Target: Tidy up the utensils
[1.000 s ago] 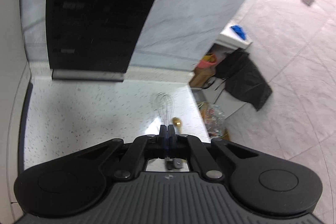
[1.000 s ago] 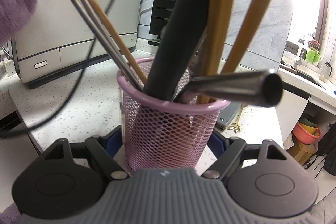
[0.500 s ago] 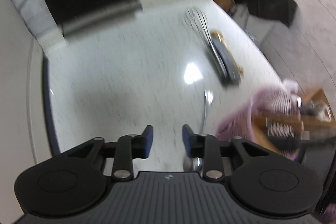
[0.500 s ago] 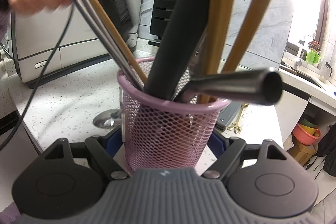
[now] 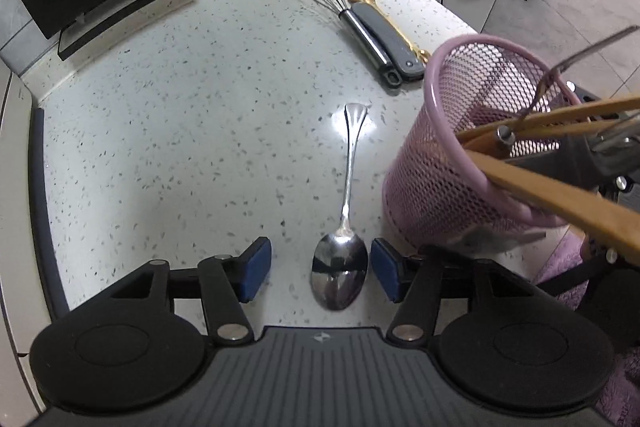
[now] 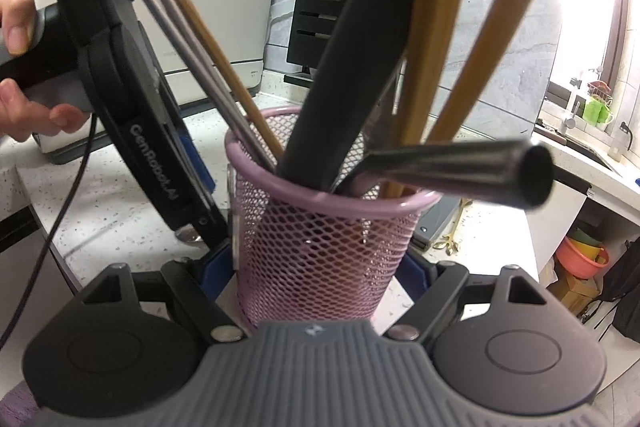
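1. Steel is what the next move is after: a table spoon (image 5: pixel 340 263) lies flat on the speckled white countertop (image 5: pixel 160 147), its bowl near the camera and its handle running straight away toward the far edge.
2. The left gripper (image 5: pixel 320 269) hangs over that bowl, pointing steeply down. Its jaws have just been opening and now stand moderately wide, the bowl between the blue pads but touched by neither; the right pad looks much the closer.
3. The spoon's long axis runs along the gripper's line of sight, so the pads close across the width of the bowl, not along its length. Judged from this, a grip could be taken on the bowl or on the narrow neck just beyond it.
4. The pink mesh holder (image 6: pixel 320 247) stands just right of the spoon, already full of chopsticks, wooden handles and a black handle. The right gripper (image 6: pixel 320 267) clasps its base with jaws spread wide, pads against the mesh.
5. The left hand is plainly the nearer one for the spoon; the right is busy steadying the holder.
6. A wire whisk (image 5: pixel 336 11) and a grey-handled tool (image 5: pixel 388 35) lie side by side at the far right, not yet put away.
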The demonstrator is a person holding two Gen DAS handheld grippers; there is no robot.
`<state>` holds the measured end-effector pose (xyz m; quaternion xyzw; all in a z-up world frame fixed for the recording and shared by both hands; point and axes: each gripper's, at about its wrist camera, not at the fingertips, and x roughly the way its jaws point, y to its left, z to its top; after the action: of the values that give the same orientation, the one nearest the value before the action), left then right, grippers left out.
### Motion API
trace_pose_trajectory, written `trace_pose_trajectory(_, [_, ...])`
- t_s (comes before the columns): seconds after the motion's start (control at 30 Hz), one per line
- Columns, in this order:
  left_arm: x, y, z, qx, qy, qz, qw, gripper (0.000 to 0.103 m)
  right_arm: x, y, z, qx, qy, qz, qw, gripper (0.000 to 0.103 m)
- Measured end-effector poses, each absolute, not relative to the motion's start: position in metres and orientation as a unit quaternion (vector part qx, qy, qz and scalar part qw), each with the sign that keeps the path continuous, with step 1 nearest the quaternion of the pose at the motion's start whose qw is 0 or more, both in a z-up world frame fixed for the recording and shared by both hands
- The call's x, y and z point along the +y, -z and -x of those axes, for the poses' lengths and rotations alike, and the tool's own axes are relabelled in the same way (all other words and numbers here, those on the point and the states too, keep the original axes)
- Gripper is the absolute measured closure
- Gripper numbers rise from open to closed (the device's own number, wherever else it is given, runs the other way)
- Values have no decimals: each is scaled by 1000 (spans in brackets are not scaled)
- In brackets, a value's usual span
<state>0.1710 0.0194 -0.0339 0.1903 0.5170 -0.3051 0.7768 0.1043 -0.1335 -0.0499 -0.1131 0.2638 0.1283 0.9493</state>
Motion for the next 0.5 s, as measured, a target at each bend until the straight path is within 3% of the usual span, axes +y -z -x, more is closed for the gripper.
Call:
trace_pose_trajectory(0.03, [19,33,-171,515,304,-188,779,65,-134,50,-104,264,-129,113,949,21])
trace_pose_trajectory(0.07, [19,32,-171,515,299,-186,782,70,-134,50,-104,264,-129,113,949,21])
trace_pose_trajectory(0.3, [27,27,-174,532,282,-140,786,71,-133,50,-104,264,-128,113,949,21])
trace_pose_trajectory(0.5, [50,-7,-161,511,276,-111,807,71,-133,50,-104,264,-129,113,949,21])
